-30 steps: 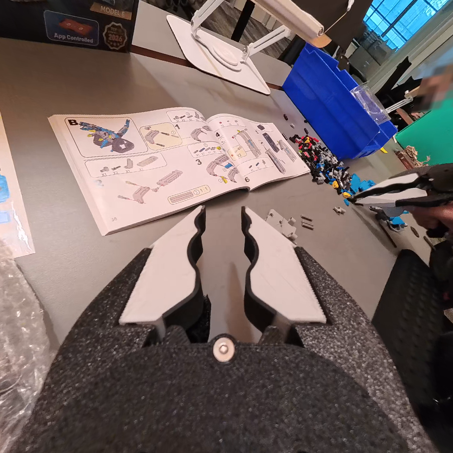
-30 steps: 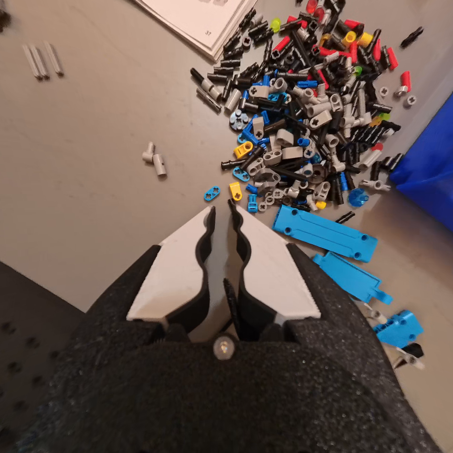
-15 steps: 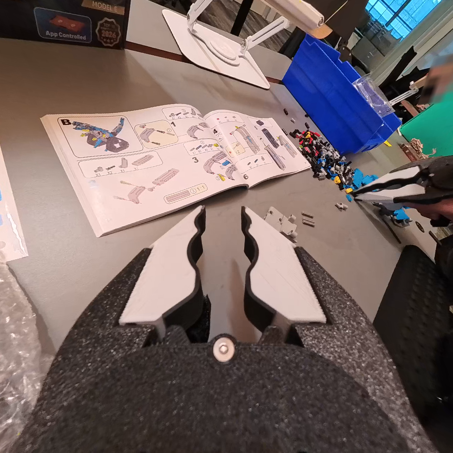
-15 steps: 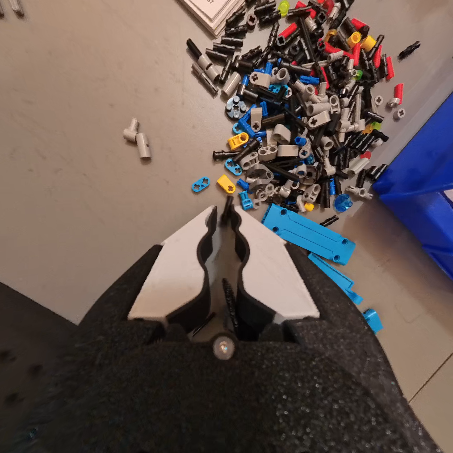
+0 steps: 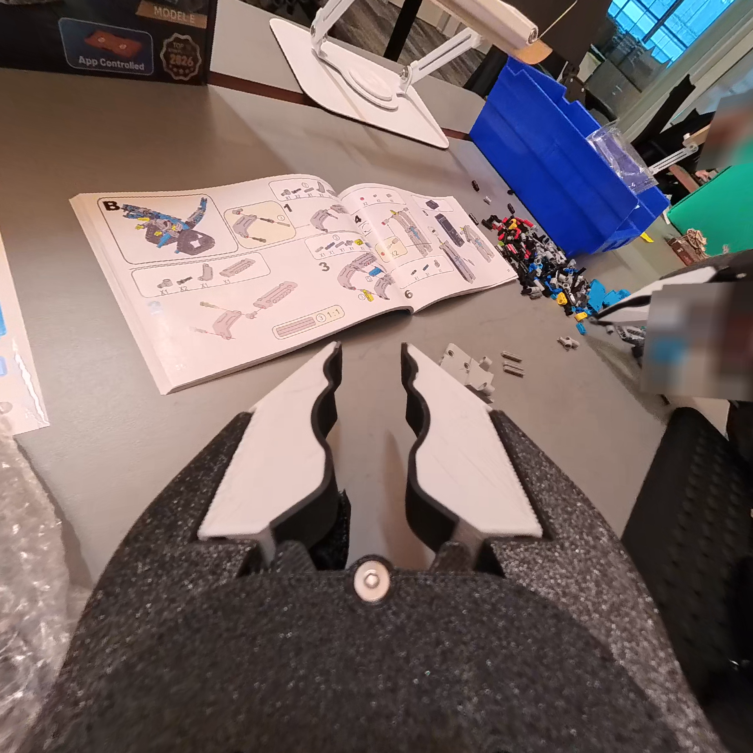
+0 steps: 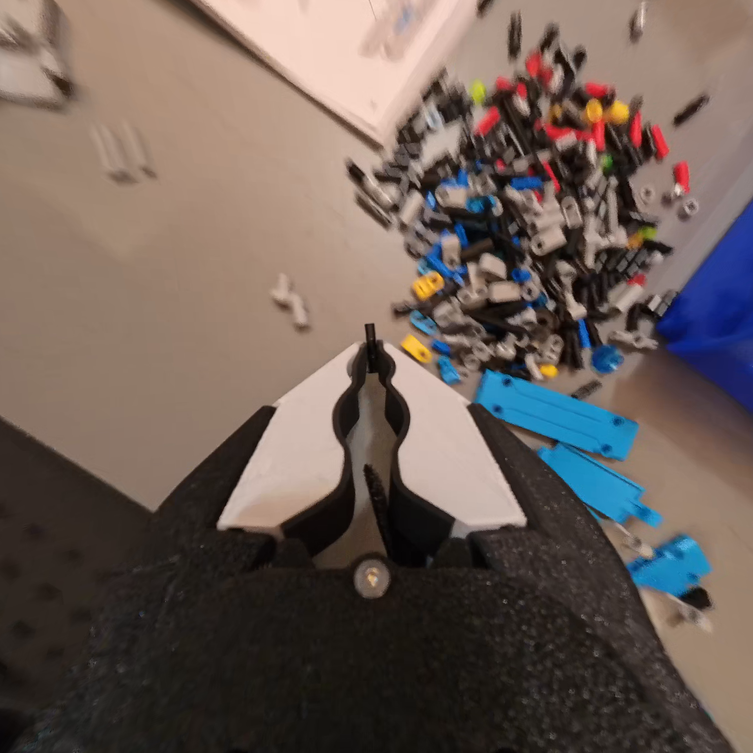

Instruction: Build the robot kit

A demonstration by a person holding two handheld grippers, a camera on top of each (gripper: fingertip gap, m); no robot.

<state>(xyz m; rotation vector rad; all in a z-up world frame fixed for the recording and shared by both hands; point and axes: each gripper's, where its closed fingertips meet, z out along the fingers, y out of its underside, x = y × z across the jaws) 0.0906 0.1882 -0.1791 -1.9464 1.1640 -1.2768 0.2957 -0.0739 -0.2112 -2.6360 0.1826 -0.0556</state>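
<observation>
My right gripper [image 6: 371,353] is shut on a small black pin [image 6: 370,340] that sticks out past its tips, held above the grey table [image 6: 171,260] just left of a pile of small building parts [image 6: 529,228]. My left gripper [image 5: 370,352] is open and empty, low over the table in front of an open instruction booklet [image 5: 260,269]. A grey part assembly [image 5: 468,368] and short grey rods [image 5: 512,363] lie just right of its tips. The right gripper [image 5: 607,315] also shows at the right edge of the left wrist view.
Blue flat panels [image 6: 554,415] lie beside the pile. A blue bin [image 5: 562,171] stands behind the pile. A white stand [image 5: 366,85] and a dark box [image 5: 106,40] are at the back. Bubble wrap [image 5: 24,570] lies at the left. A small grey connector [image 6: 290,301] lies alone. One gripper's finger ends stand about 35 cm off the other's. To the small grey connector [image 6: 290,301]: right tips about 5 cm, left tips about 30 cm.
My right gripper closed on the black pin at the pile's edge and lifted it, pulling back and left; that view is now blurred. The left gripper barely moved.
</observation>
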